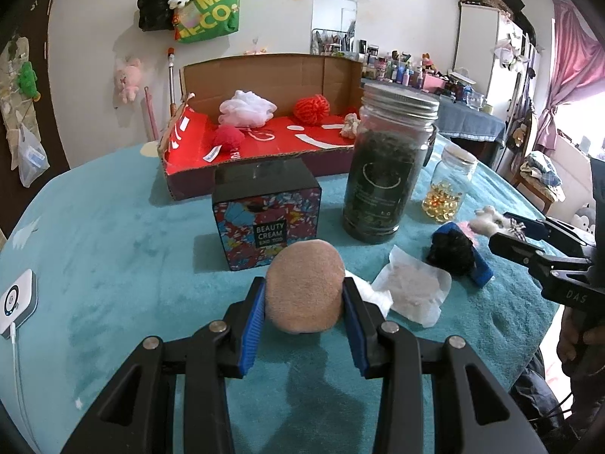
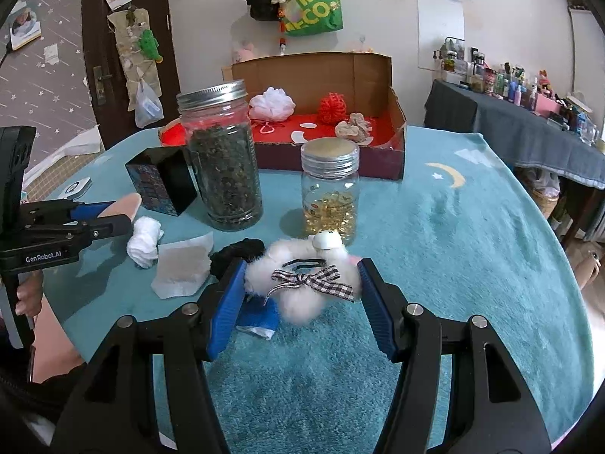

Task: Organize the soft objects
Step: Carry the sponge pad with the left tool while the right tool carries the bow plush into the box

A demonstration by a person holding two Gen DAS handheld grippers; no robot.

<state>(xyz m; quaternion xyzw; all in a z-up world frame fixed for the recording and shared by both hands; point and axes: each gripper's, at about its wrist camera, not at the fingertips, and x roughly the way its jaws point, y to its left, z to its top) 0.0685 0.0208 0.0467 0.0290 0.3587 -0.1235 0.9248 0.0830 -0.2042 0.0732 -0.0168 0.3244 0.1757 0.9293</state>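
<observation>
My left gripper [image 1: 304, 284] is shut on a round tan powder puff [image 1: 302, 295], held just above the teal tablecloth; from the right wrist view the puff [image 2: 126, 203] sticks out of the left gripper [image 2: 109, 215]. Between the blue pads of my right gripper [image 2: 301, 269] sits a fluffy white toy [image 2: 302, 302] with a checked bow, gripped on both sides. The cardboard box [image 1: 264, 75] with a red floor stands at the back and holds a white mesh pouf [image 1: 247, 108], a red yarn ball [image 1: 312, 109] and a red pompom [image 1: 227, 140].
A tall jar of dark leaves [image 1: 385, 174], a small jar of yellow capsules [image 1: 448, 189] and a "Beauty Cream" box [image 1: 264, 215] stand between me and the cardboard box. On the cloth lie a black fluffy thing [image 1: 452, 251], a white pad [image 1: 414, 287] and a white cloth roll [image 2: 145, 242].
</observation>
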